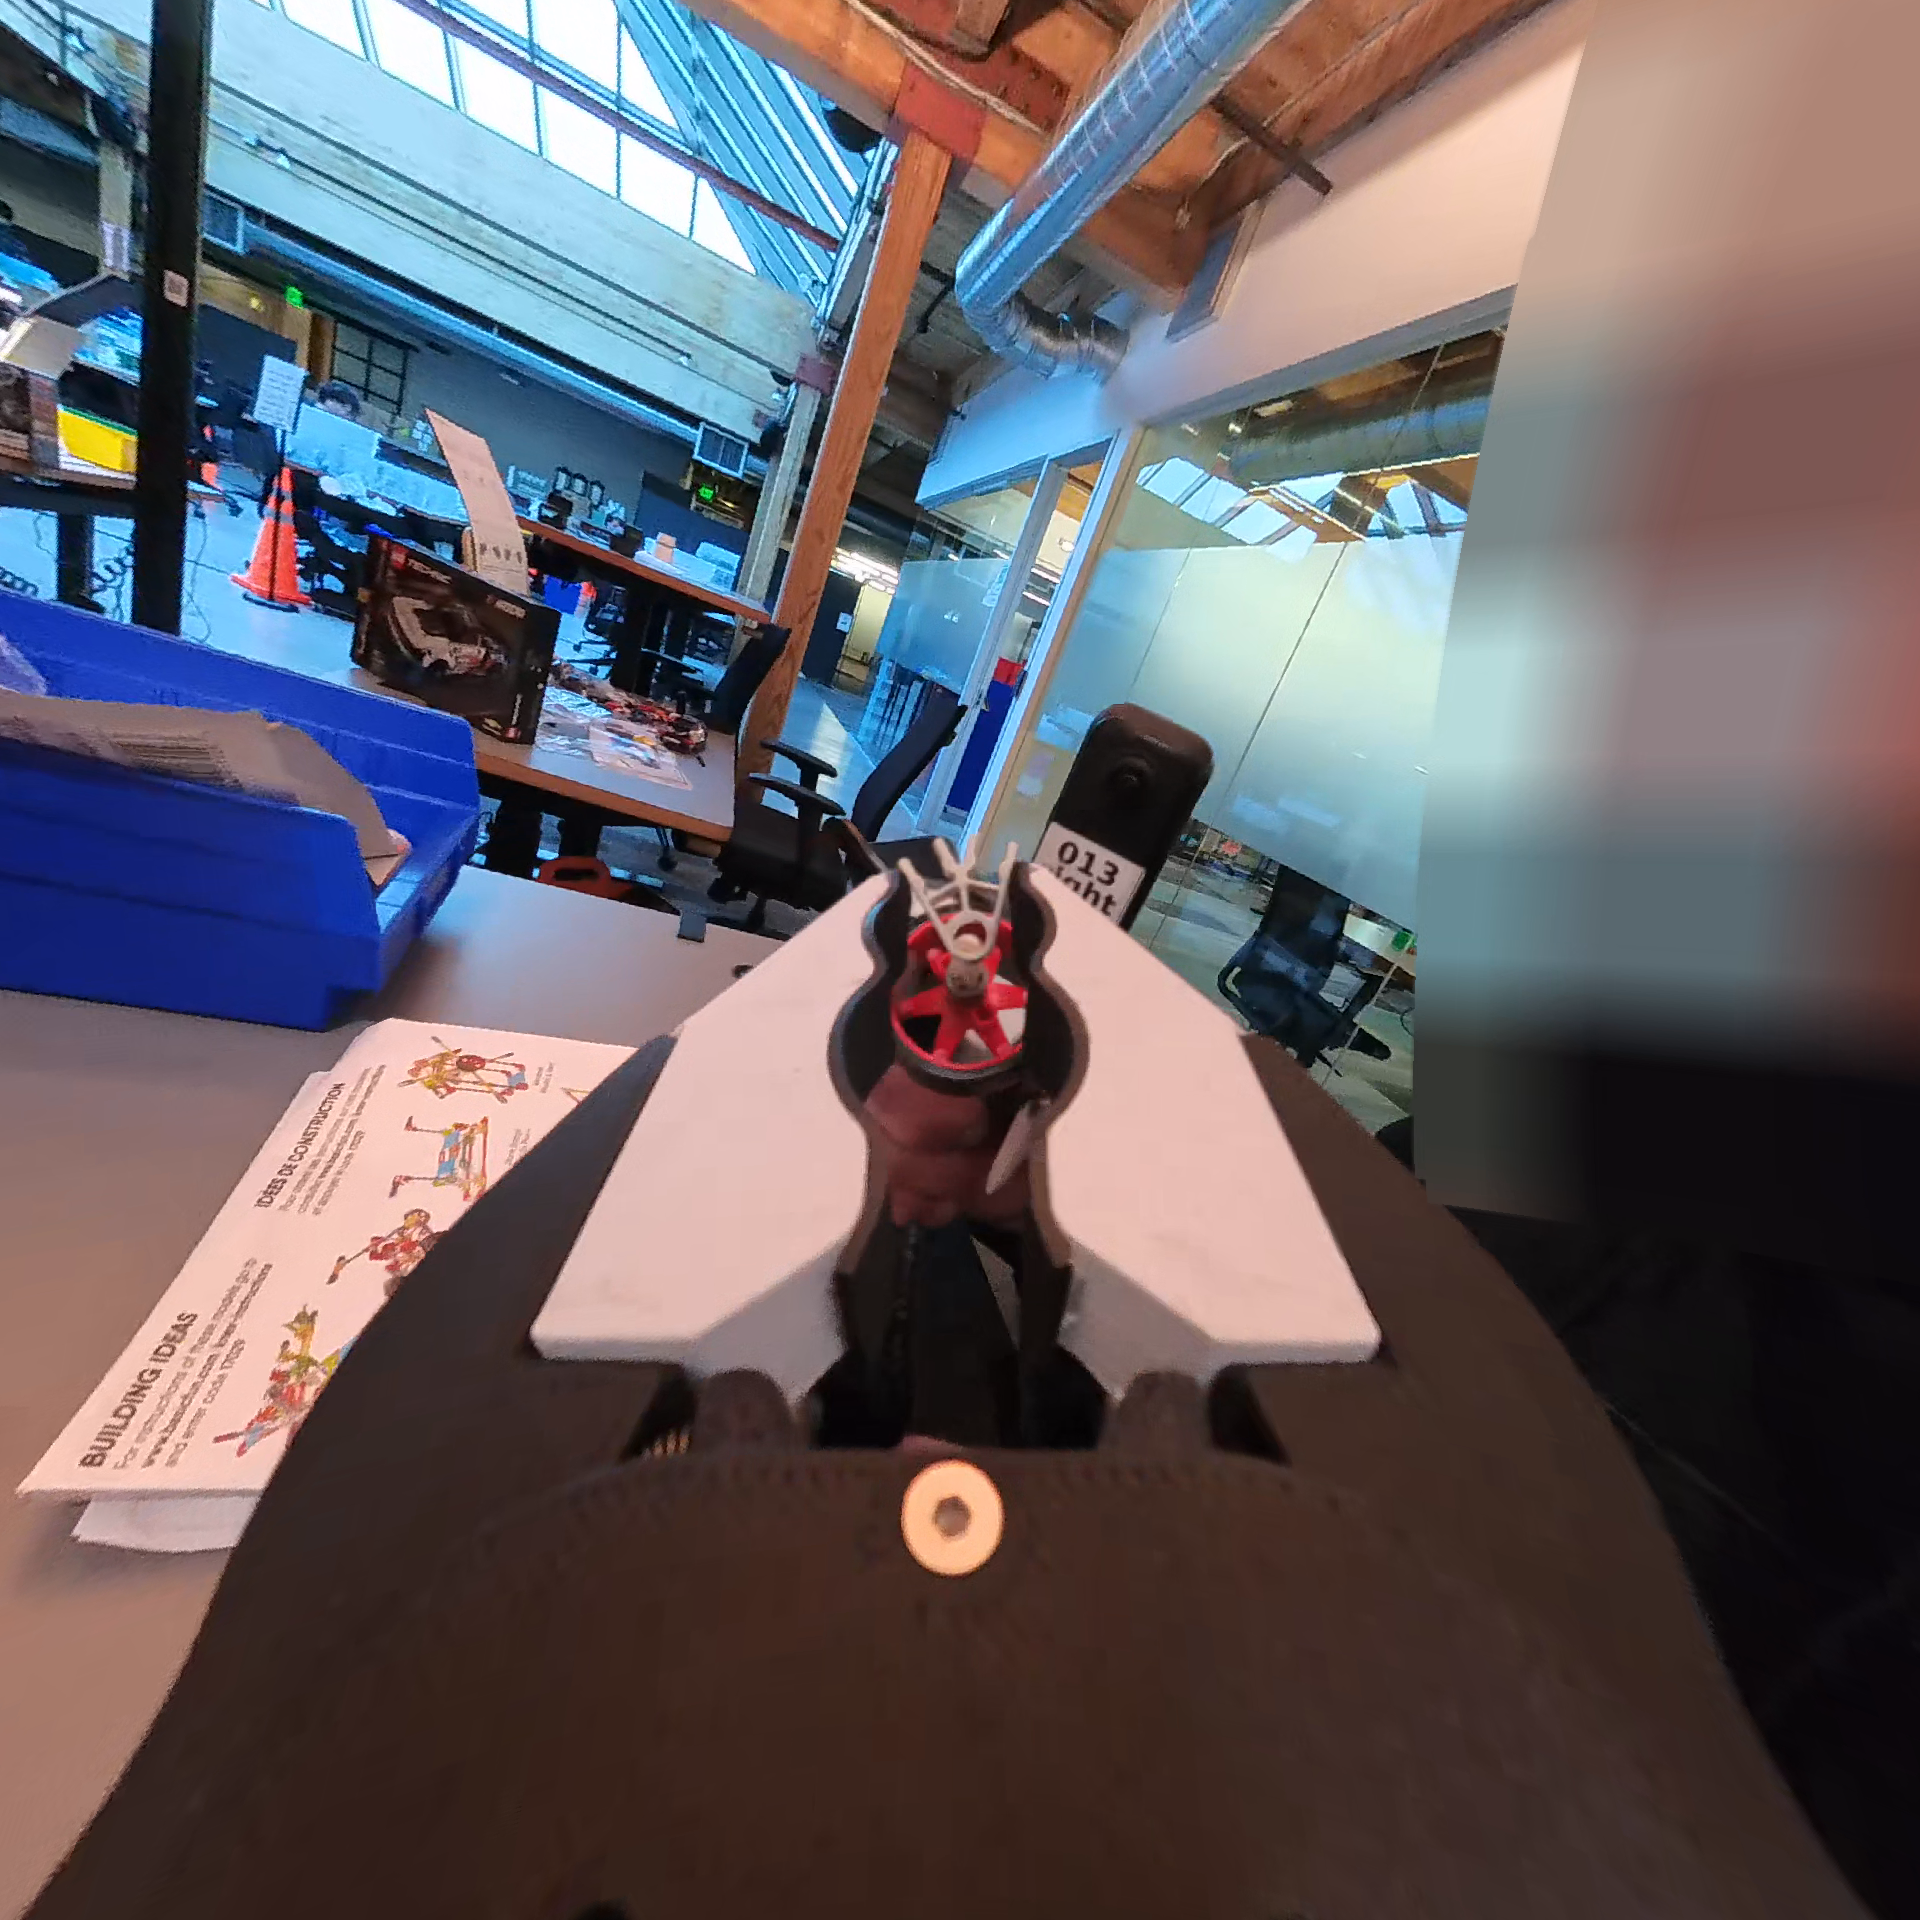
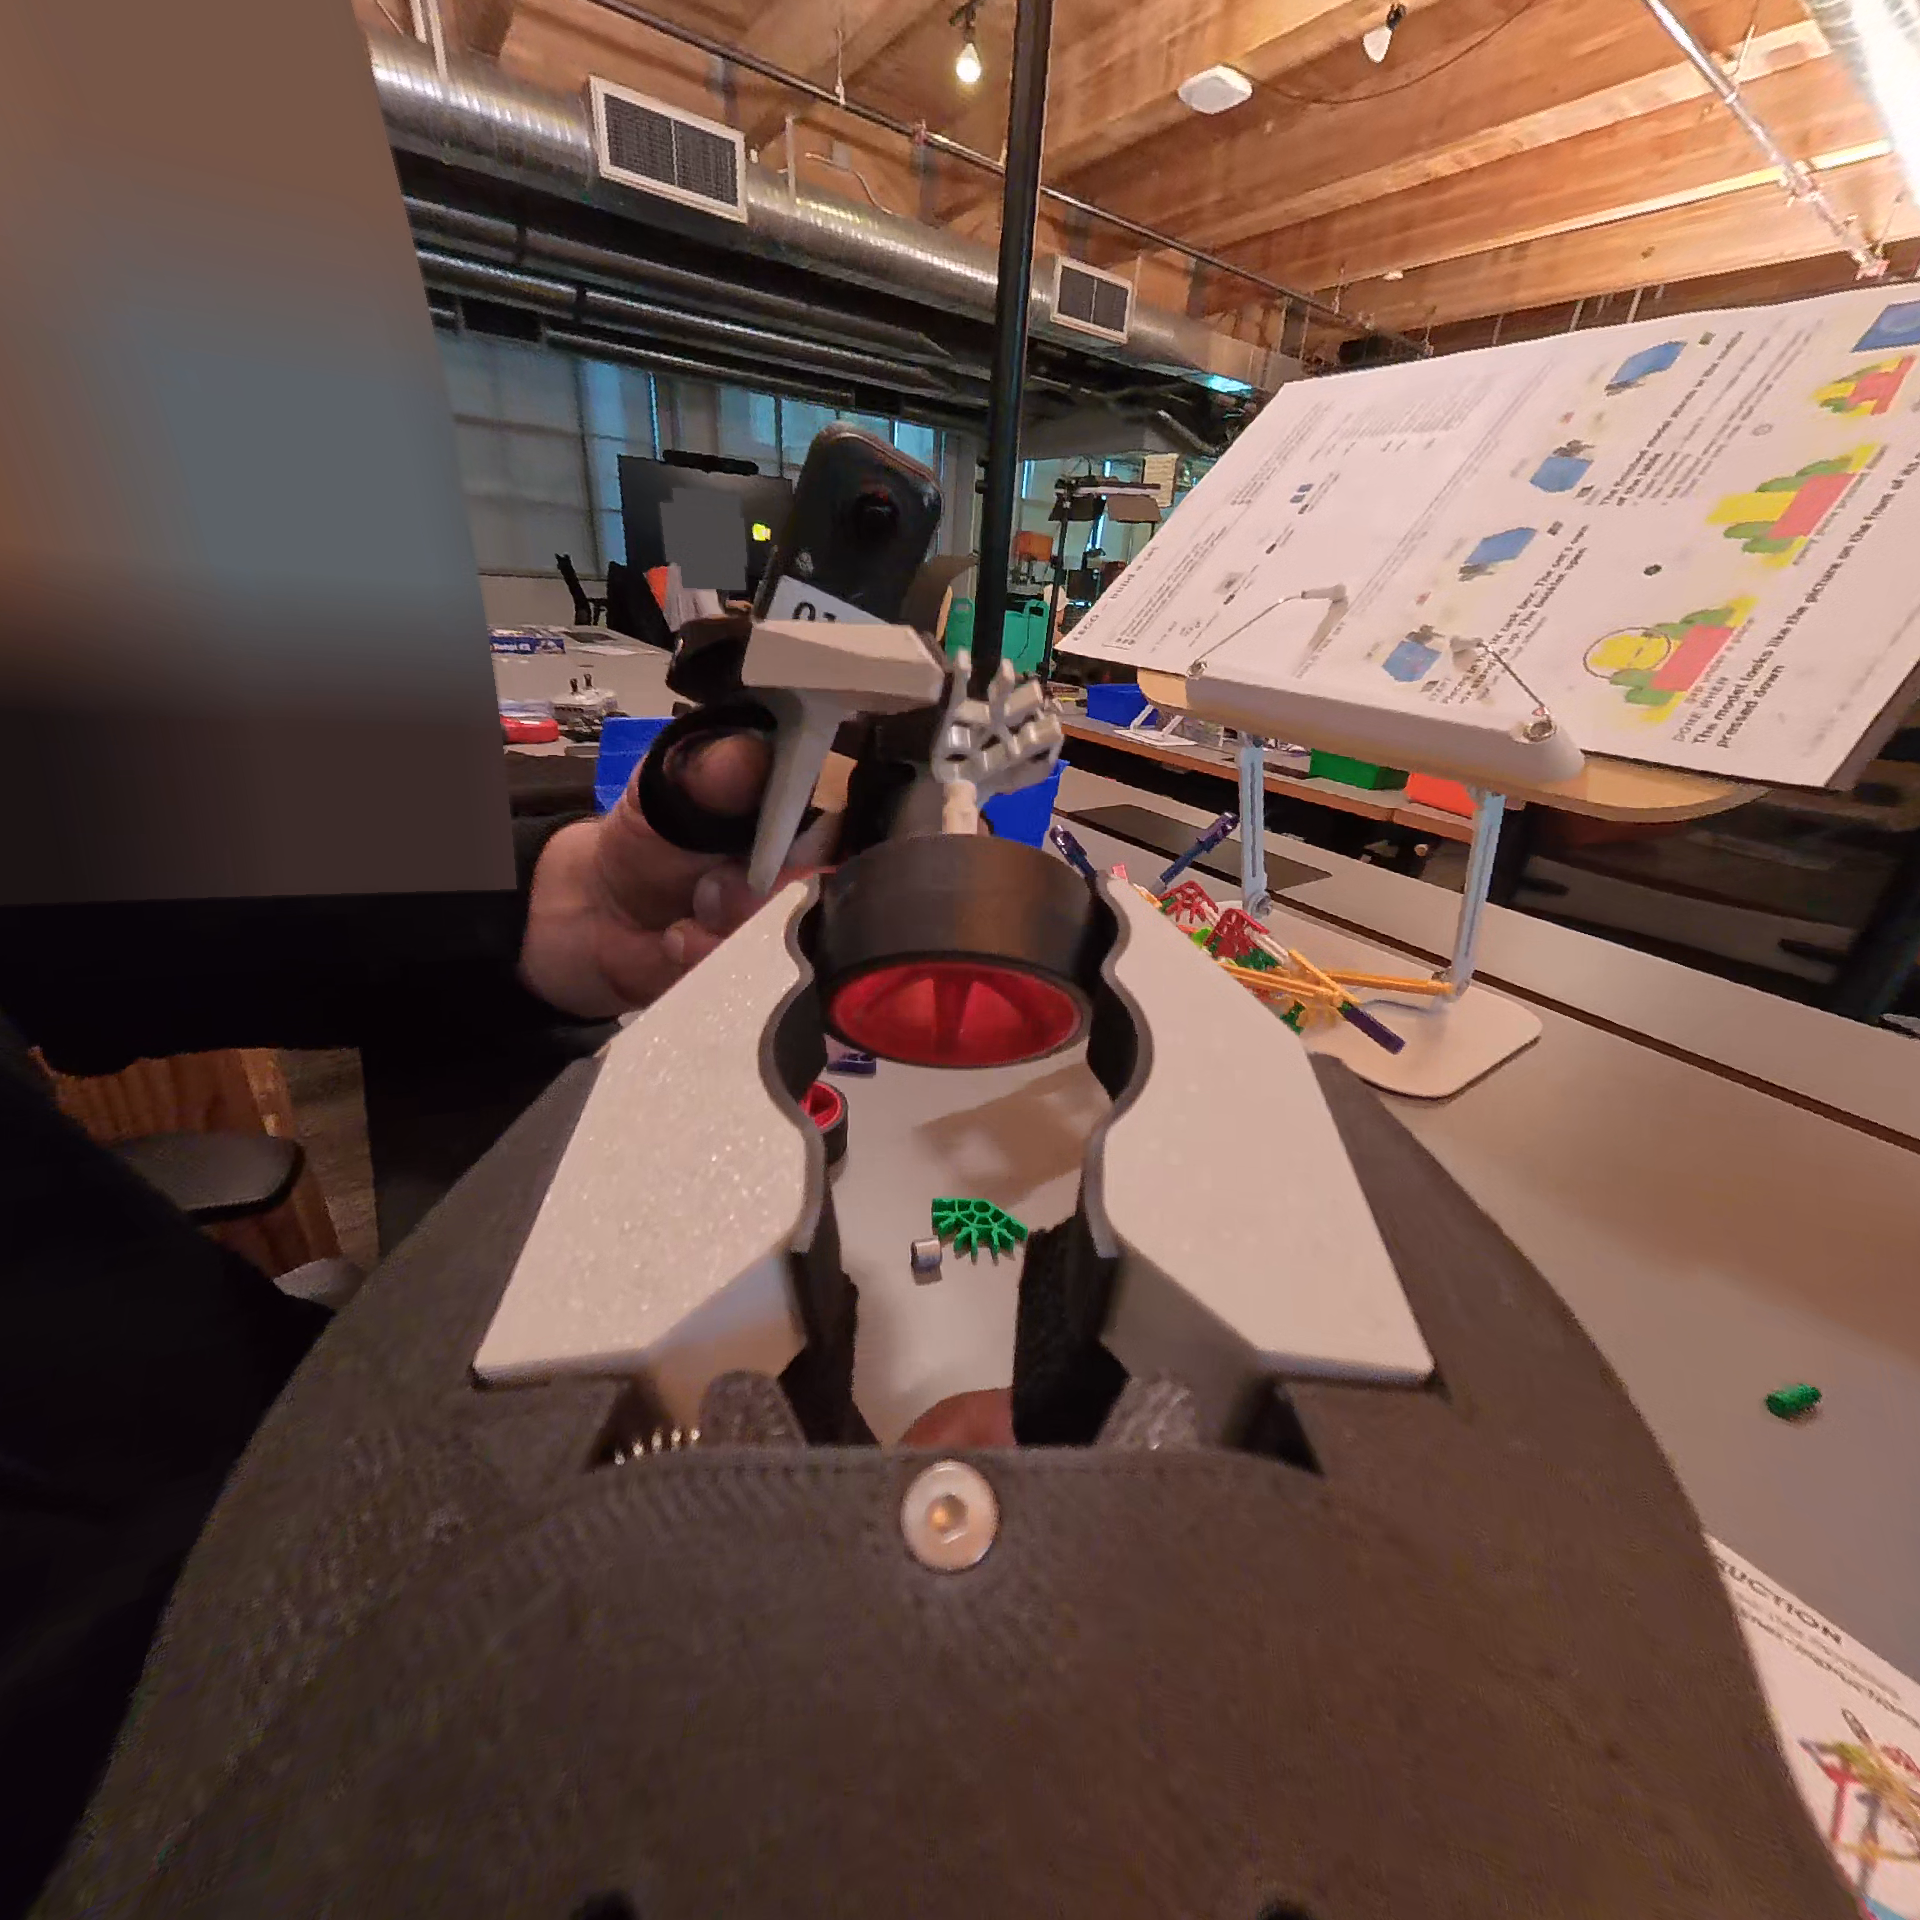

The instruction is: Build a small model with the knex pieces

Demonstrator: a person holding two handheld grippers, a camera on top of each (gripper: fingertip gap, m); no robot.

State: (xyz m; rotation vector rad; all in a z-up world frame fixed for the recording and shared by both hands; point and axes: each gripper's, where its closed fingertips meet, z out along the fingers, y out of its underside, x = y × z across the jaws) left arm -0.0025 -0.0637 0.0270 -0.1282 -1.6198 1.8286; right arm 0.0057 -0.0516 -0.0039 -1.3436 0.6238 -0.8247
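Right gripper (image 2: 951, 977): clamped around the black tyre of a red-hubbed wheel (image 2: 953, 971), held up off the table (image 2: 1558, 1174).
Left gripper (image 1: 961, 935): narrow, pinching the grey connector piece (image 1: 961, 906) on the wheel's axle.
Blue bin (image 1: 223, 831): holds papers, far left on the table.
Loose on the table: green connector (image 2: 975, 1226), second small wheel (image 2: 826, 1110).

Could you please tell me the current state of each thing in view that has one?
left tool: shut on the grey connector
right tool: shut on the wheel
wheel: raised off the table, just below the grey connector
instruction page: propped at a tilt on its stand
green connector: lying loose on the table
blue bin: open-topped, papers inside
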